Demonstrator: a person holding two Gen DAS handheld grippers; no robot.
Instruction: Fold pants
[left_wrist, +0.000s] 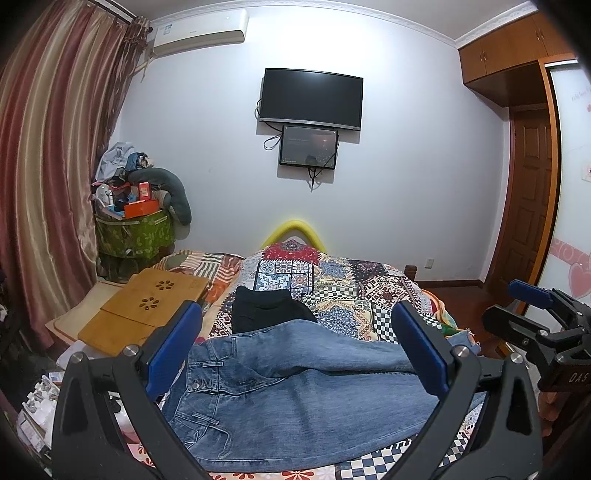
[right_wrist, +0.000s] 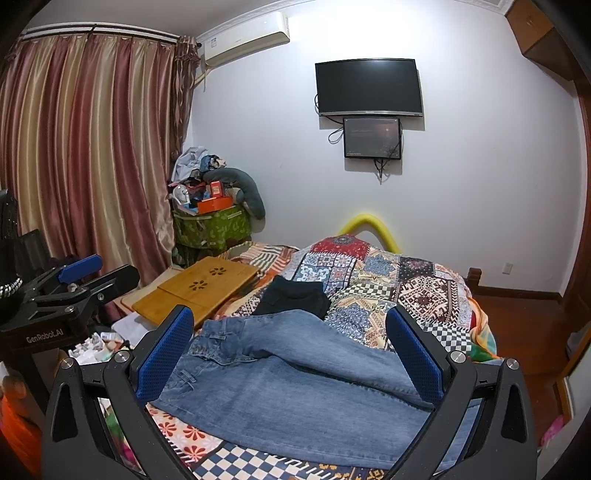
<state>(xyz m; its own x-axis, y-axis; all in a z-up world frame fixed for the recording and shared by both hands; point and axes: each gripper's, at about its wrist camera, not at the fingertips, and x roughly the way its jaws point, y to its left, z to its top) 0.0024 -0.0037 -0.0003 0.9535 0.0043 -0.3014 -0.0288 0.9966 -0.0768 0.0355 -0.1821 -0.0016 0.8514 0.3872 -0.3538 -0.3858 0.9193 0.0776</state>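
Note:
Blue jeans (left_wrist: 295, 398) lie spread across the near end of the bed, waistband to the left, legs running right; they also show in the right wrist view (right_wrist: 295, 391). My left gripper (left_wrist: 295, 350) is open above them, holding nothing. My right gripper (right_wrist: 291, 350) is open too, above the jeans and empty. The right gripper shows at the right edge of the left wrist view (left_wrist: 535, 314); the left gripper shows at the left of the right wrist view (right_wrist: 81, 280).
A folded black garment (left_wrist: 266, 310) lies just beyond the jeans on the patchwork quilt (left_wrist: 332, 284). A wooden lap tray (left_wrist: 147, 306) sits on the bed's left side. A green bin piled with clutter (left_wrist: 136, 229) stands by the curtain. A wardrobe (left_wrist: 532, 177) is at the right.

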